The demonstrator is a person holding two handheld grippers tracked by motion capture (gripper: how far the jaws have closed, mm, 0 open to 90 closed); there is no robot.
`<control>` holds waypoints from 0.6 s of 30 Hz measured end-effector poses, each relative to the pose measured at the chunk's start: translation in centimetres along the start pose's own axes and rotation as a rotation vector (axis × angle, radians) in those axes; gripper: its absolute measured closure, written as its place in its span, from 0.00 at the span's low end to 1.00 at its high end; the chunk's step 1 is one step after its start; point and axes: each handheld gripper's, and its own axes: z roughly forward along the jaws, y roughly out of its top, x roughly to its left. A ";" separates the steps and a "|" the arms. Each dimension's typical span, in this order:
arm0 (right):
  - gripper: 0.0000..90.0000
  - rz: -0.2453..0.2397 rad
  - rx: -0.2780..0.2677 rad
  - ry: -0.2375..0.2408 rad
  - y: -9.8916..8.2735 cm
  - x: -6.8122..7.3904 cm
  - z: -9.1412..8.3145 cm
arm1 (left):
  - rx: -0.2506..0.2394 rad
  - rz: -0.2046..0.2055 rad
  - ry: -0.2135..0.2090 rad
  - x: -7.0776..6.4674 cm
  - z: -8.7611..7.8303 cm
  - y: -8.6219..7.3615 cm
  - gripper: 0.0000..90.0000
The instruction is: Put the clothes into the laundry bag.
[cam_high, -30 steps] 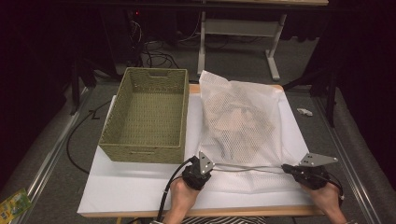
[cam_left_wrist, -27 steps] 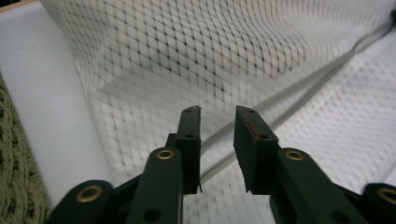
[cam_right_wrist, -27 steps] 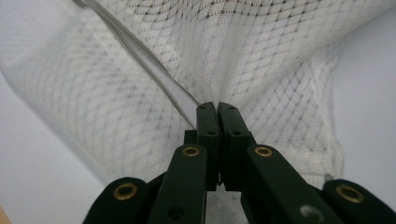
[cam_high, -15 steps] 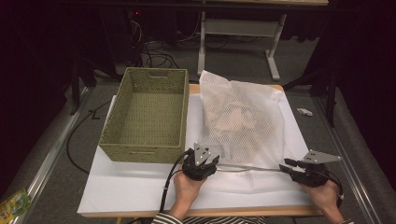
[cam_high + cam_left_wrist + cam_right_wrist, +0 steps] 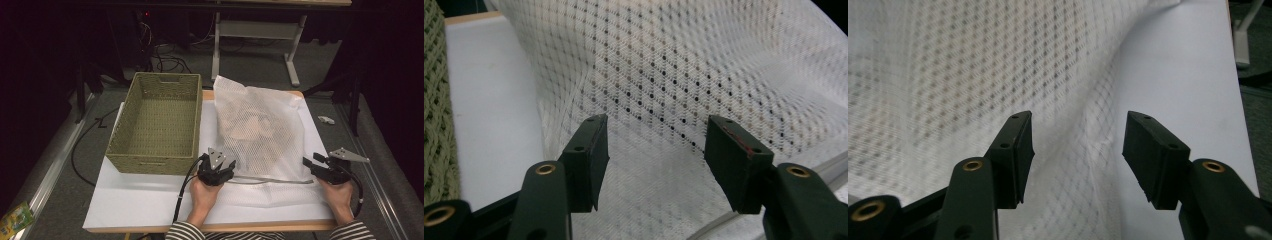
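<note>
The mesh bag [image 5: 257, 127], stuffed with pale items, lies on the white sheet [image 5: 150, 200] over the desk, right of the wicker basket [image 5: 157, 120], its zipped near edge [image 5: 270, 180] running between the two hands. The left gripper [image 5: 216, 167] sits at the bag's near left corner, the right gripper [image 5: 320, 167] at its near right corner. Both sets of jaws have just been opening and now stand moderately wide, with mesh lying below and beyond them but nothing pinched. This looks like a release after laying the bag flat. Next, probably a fresh grip: each gripper must close on a fold of mesh or the zipper edge without snagging the sheet beneath.
</note>
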 end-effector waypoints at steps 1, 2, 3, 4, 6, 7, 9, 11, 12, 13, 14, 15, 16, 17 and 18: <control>0.53 -0.003 0.010 -0.011 -0.2 0.0 0.2 | 0.002 -0.003 0.002 0.1 0.0 -0.1 0.48; 0.53 -0.008 0.015 -0.023 -0.3 -0.1 0.3 | 0.002 -0.009 0.004 0.2 0.1 -0.2 0.48; 0.54 -0.002 0.021 -0.031 -0.5 -0.2 0.5 | 0.003 -0.013 0.007 0.3 0.1 -0.3 0.48; 0.54 0.007 0.024 -0.033 -0.5 -0.2 0.5 | 0.007 -0.015 0.010 0.4 0.2 -0.5 0.48; 0.55 0.004 0.012 -0.038 -0.4 -0.2 0.4 | 0.013 -0.022 0.015 0.5 0.3 -0.7 0.48; 0.55 0.003 0.013 -0.041 -0.5 -0.2 0.5 | 0.016 -0.025 0.015 0.6 0.3 -0.9 0.48; 0.56 0.000 0.012 -0.052 -0.5 -0.1 0.5 | 0.025 -0.025 0.016 0.6 0.3 -1.1 0.48; 0.57 -0.001 0.014 -0.057 -0.5 0.0 0.4 | 0.018 -0.026 0.014 0.6 0.2 -1.1 0.48; 0.57 0.001 0.020 -0.059 -0.5 0.0 0.4 | 0.026 -0.023 0.013 0.6 0.2 -1.2 0.48; 0.57 0.003 0.023 -0.063 -0.6 0.1 0.4 | 0.029 -0.020 0.014 0.5 0.2 -1.2 0.47; 0.56 -0.003 0.025 -0.067 -0.6 0.1 0.4 | 0.029 -0.016 0.015 0.5 0.2 -1.2 0.47; 0.56 -0.018 0.025 -0.072 -0.6 0.2 0.4 | 0.028 -0.014 0.015 0.5 0.2 -1.2 0.46; 0.56 -0.021 0.025 -0.080 -0.6 0.3 0.4 | 0.031 -0.014 0.015 0.5 0.2 -1.2 0.46; 0.56 -0.028 0.026 -0.086 -0.7 0.5 0.4 | 0.035 -0.017 0.017 0.5 0.2 -1.2 0.45; 0.55 -0.036 0.023 -0.090 -0.7 0.5 0.4 | 0.036 -0.024 0.015 0.6 0.2 -1.2 0.45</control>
